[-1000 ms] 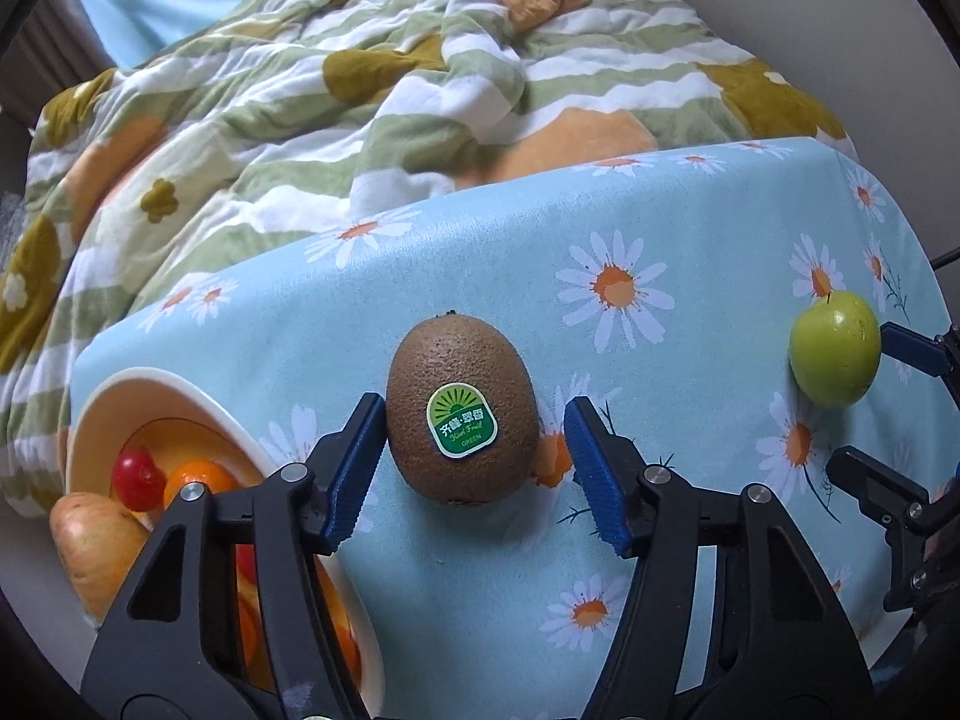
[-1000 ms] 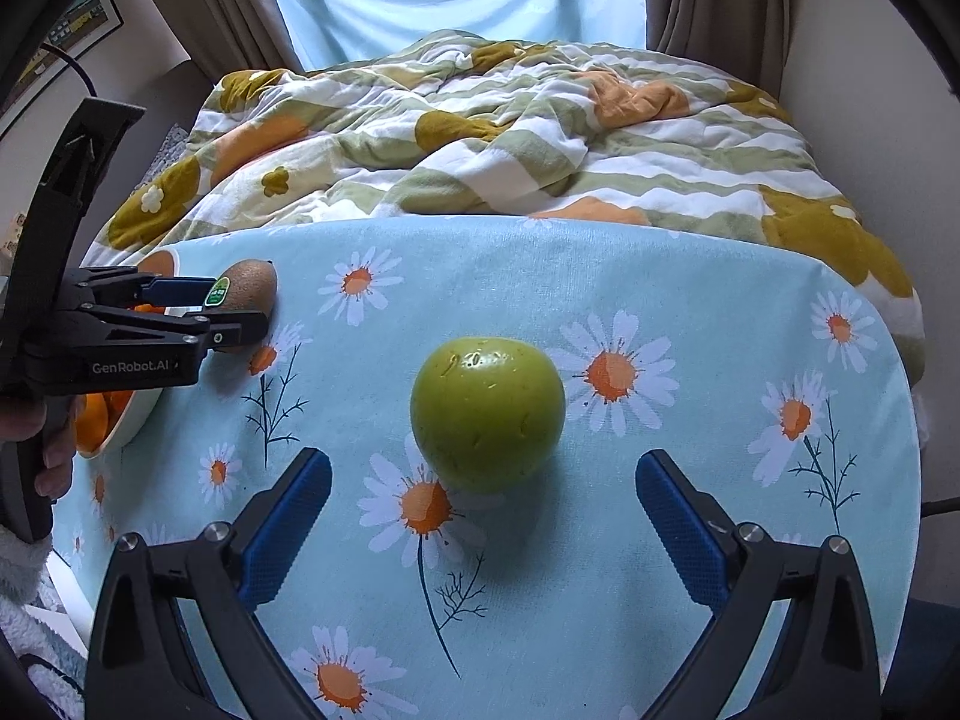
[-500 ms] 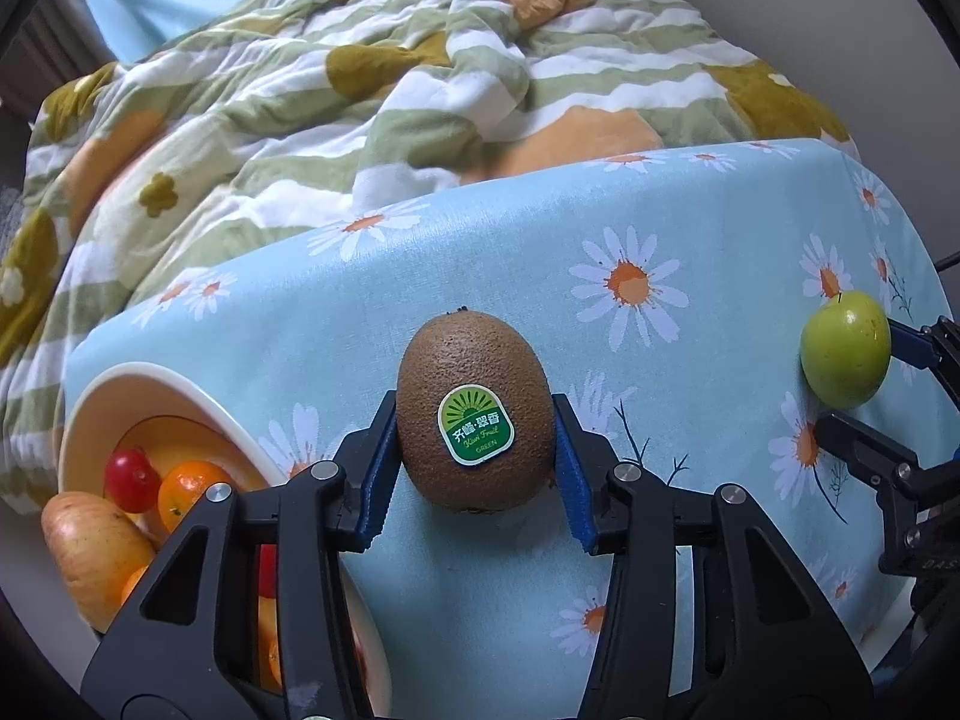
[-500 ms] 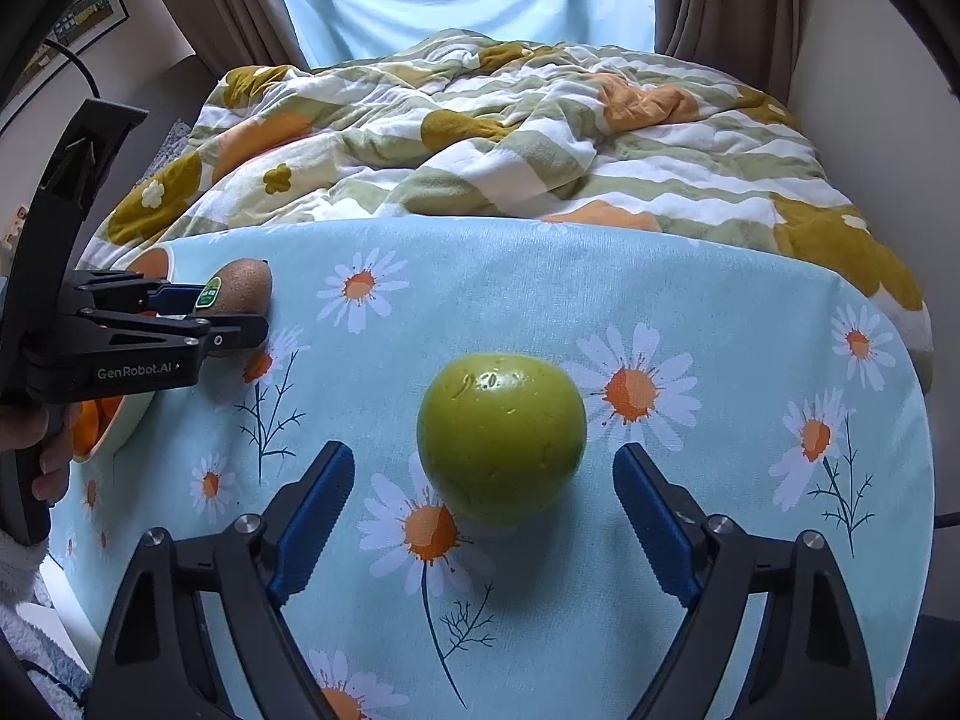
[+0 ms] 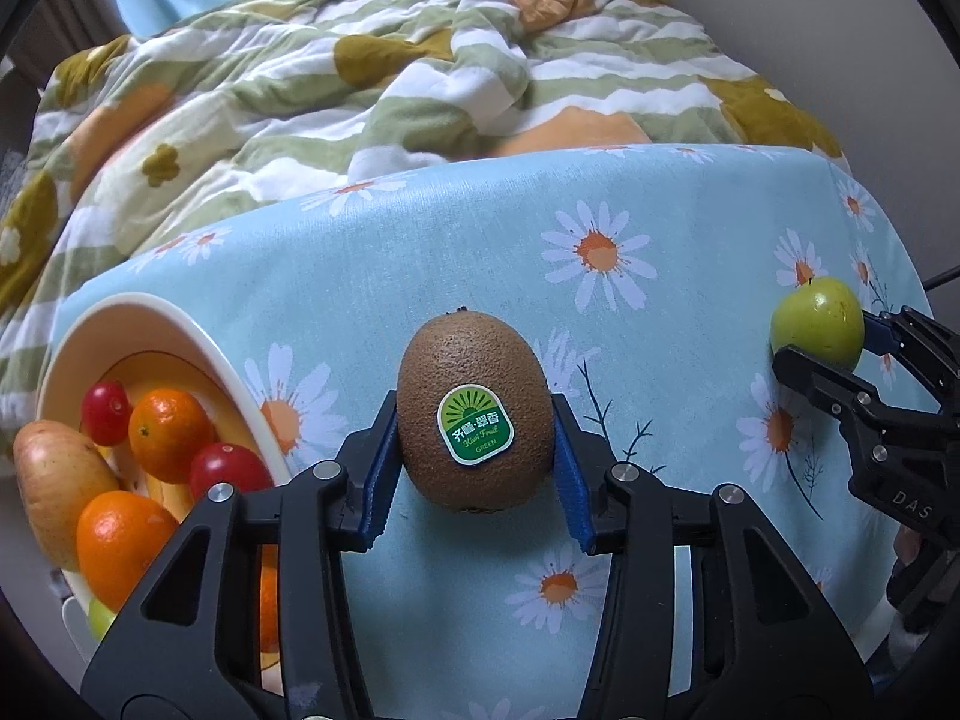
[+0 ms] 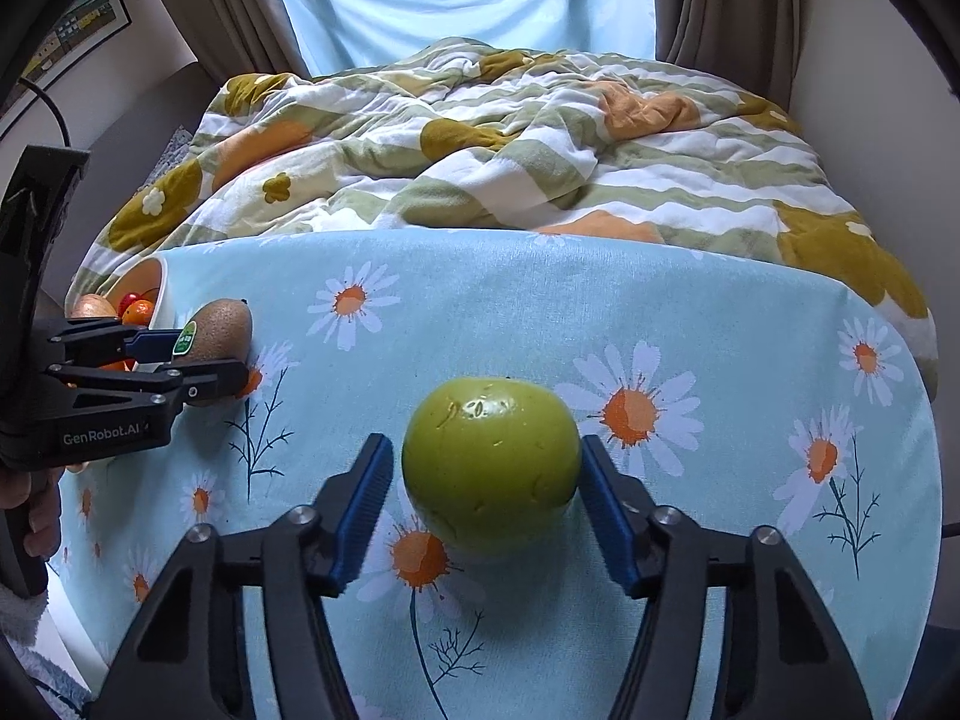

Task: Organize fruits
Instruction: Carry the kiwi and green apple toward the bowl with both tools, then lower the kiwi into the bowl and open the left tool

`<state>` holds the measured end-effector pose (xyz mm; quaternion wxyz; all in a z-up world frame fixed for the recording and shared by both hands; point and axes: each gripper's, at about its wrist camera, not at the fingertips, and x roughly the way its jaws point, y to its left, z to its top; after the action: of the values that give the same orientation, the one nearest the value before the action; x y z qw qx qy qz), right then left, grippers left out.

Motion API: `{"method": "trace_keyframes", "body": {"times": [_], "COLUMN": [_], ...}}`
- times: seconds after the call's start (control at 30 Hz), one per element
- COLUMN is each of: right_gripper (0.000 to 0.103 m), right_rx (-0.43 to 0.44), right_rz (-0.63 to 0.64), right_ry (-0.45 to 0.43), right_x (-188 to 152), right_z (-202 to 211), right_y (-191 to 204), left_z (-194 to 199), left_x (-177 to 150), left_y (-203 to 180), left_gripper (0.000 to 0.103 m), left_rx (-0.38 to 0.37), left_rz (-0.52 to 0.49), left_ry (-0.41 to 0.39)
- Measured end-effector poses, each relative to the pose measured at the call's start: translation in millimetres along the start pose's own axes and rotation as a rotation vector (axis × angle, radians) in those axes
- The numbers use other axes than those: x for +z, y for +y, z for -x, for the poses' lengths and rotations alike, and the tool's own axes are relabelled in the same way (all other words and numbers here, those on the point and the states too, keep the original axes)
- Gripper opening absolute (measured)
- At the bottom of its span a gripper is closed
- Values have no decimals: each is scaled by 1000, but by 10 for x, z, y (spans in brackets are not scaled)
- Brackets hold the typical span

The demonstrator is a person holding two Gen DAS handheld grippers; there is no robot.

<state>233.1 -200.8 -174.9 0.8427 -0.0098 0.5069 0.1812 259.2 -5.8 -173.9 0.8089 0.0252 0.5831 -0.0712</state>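
Bowl [image 5: 180, 330] already holds several fruits; left claw [image 5: 474, 468] clamps kiwi [image 5: 474, 408], right claw [image 6: 486, 504] closing around green apple [image 6: 489, 468], both unlifted on bench [image 5: 660, 228].

Kiwi [image 5: 475, 409] sticker: "Kiwi Fruit GREEN"; left gripper [image 6: 198, 363]: "GenRobot.AI".

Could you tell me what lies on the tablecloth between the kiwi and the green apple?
Nothing: in the left wrist view only bare daisy-print tablecloth separates the kiwi from the green apple. The right wrist view shows the same.
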Motion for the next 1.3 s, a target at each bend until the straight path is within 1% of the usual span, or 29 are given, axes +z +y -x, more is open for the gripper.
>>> {"method": "trace_keyframes", "body": {"times": [0.3, 0.53, 0.73, 0.87, 1.0, 1.17, 1.3], "right_gripper": [51, 51, 51, 51, 51, 51, 51], "right_rx": [9, 23, 59, 83, 93, 106, 126], "right_rz": [37, 83, 137, 168, 185, 158, 108], "right_ry": [-6, -32, -56, -66, -73, -86, -89], "right_x": [-52, -29, 58, 124, 201, 300, 361], "right_z": [118, 340, 527, 637, 714, 751, 736], "right_y": [11, 98, 307, 519, 782, 1117, 1334], "left_z": [179, 490, 784, 982, 1139, 1268, 1282], "left_x": [-132, -247, -330, -404, -451, -435, -369], "left_y": [-75, -119, -44, 116, 336, 698, 996], "left_gripper": [51, 51, 51, 51, 51, 51, 51], "left_rx": [-23, -47, -41, -59, -64, -60, -47], "left_rz": [51, 104, 144, 182, 197, 171, 135], "left_ry": [-38, -89, -141, -178, -204, -223, -214]}}
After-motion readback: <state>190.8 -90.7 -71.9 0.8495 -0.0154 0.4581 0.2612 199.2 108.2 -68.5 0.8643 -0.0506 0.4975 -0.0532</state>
